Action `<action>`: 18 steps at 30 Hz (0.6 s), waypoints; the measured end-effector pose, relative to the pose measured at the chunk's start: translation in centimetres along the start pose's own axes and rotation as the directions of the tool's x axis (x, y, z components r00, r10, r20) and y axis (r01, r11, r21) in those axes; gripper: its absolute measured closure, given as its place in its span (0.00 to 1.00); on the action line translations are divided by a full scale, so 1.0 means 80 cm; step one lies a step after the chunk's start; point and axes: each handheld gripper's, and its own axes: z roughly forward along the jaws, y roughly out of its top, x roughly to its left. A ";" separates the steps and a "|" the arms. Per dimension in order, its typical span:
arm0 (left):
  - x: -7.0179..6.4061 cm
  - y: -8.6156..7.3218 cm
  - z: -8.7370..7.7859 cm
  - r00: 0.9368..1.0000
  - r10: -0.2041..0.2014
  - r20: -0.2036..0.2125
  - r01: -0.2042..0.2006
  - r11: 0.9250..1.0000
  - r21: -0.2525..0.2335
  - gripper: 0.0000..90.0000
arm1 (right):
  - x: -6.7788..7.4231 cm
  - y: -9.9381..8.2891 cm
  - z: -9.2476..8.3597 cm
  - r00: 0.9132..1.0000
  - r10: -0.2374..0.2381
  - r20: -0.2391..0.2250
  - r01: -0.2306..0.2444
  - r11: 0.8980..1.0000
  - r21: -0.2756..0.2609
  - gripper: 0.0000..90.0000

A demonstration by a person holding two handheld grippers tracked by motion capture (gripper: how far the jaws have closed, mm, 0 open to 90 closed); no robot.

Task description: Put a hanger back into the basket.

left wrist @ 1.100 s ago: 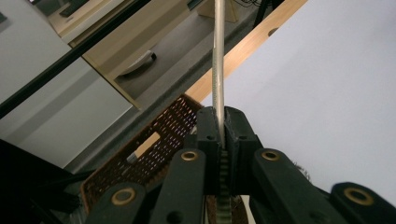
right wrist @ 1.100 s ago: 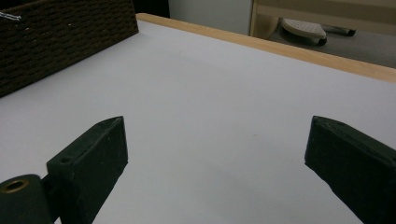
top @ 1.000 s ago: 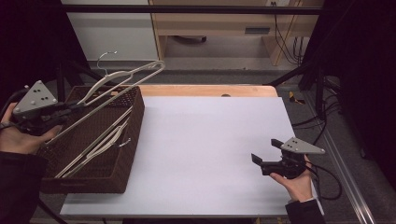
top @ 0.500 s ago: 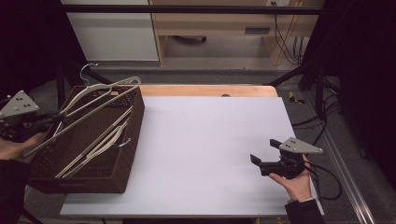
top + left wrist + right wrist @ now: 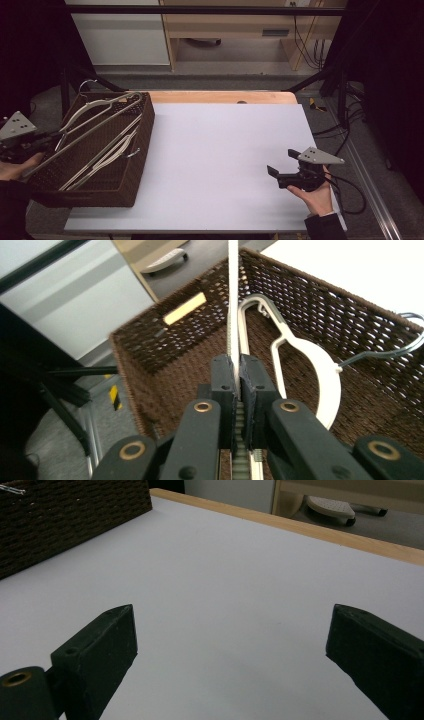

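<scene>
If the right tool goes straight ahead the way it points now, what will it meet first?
Probably nothing close: the right tool, open, faces bare white table. The wicker basket lies off to one side, though depth is uncertain.

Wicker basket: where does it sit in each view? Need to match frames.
High view: wicker basket at left on the table, hangers inside.
Left gripper view: its walls ring the middle and right, beyond the left tool, which is clamped on a white hanger.
Right gripper view: one wall shows in the top left corner.
Shared landmark: the table's wooden edge, also seen in the right gripper view.
</scene>
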 end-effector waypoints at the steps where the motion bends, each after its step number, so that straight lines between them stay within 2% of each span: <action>1: -0.001 -0.003 0.004 1.000 -0.005 0.012 0.005 1.000 -0.004 0.95 | 0.000 0.000 0.000 1.000 0.001 -0.001 -0.001 1.000 0.000 0.07; 6: -0.005 -0.022 0.022 1.000 -0.019 0.019 0.020 1.000 -0.015 0.95 | 0.000 0.000 0.000 1.000 -0.005 -0.003 0.005 1.000 0.003 0.07; 11: -0.011 -0.043 0.037 0.999 -0.025 0.030 0.025 1.000 -0.005 0.95 | 0.001 -0.001 0.001 1.000 -0.004 -0.002 0.004 1.000 0.006 0.07; 13: -0.014 -0.051 0.044 0.999 -0.038 0.036 0.038 0.999 0.002 0.95 | 0.001 -0.001 0.002 1.000 -0.003 -0.004 0.003 1.000 0.006 0.07; 16: -0.012 -0.061 0.051 0.997 -0.063 0.051 0.062 0.998 0.028 0.95 | 0.001 -0.001 0.003 1.000 -0.003 -0.006 0.003 1.000 0.008 0.07; 18: -0.011 -0.065 0.053 0.996 -0.065 0.064 0.061 0.996 0.062 0.95 | 0.002 -0.001 0.003 1.000 0.000 -0.005 0.000 1.000 0.011 0.07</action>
